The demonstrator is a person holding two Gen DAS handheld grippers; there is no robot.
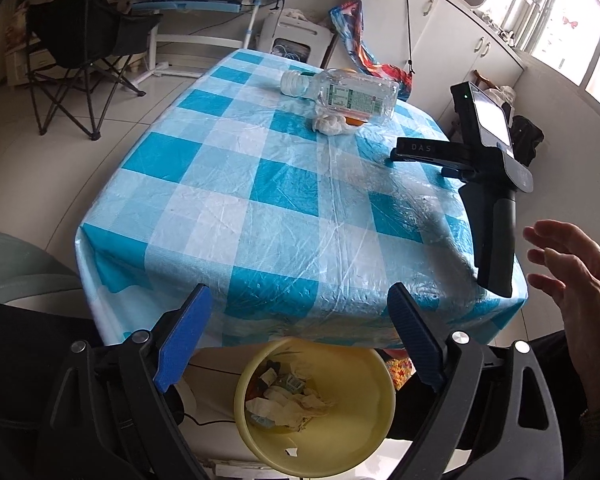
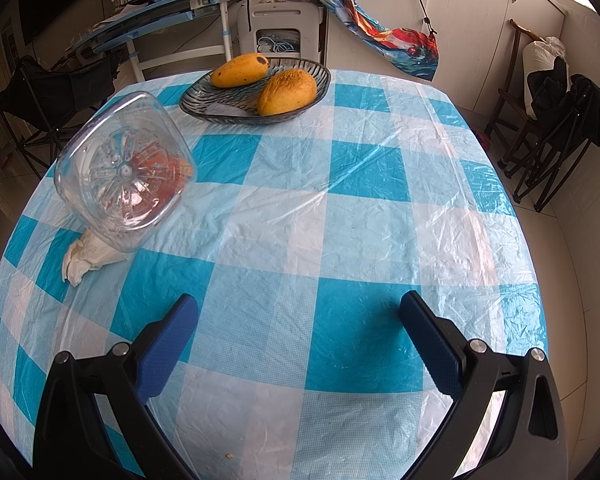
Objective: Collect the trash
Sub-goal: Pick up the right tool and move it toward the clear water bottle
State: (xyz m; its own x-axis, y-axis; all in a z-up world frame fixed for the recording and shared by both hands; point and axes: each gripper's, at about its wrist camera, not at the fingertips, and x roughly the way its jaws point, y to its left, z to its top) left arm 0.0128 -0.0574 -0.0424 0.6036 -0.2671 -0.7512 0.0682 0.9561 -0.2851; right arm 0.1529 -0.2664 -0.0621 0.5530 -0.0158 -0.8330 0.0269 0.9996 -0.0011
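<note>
My left fingers [image 1: 300,336] stand wide apart with nothing between them. Straight below the gap, past the near edge of the worktop [image 1: 228,216], sits a yellow bin [image 1: 364,432] on the floor, with crumpled paper and wrappers [image 1: 288,400] lying in its bottom. Ahead of these fingers the checked blue-and-white cloth runs bare up to the far side, where a clear plastic bottle [image 1: 348,96] lies on its side, cap pointing left, well apart from the fingertips. A crumpled white tissue [image 1: 332,124] lies just in front of the bottle, touching it, with something orange showing beside it. To the right of the left fingers, the right gripper unit rests on the worktop edge by itself, and a bare hand [image 1: 572,272] hangs open beside its handle without touching it.

My right fingers [image 2: 300,340] are also spread wide and hold nothing; only cloth shows between them. Ahead and to their left lies the same bottle [image 2: 126,172], its base turned toward me, propped on the tissue [image 2: 88,256], both clear of the left fingertip. Farther ahead, a dark glass dish [image 2: 204,108] carries two yellow mangoes [image 2: 286,92], well apart from the fingers.
</note>
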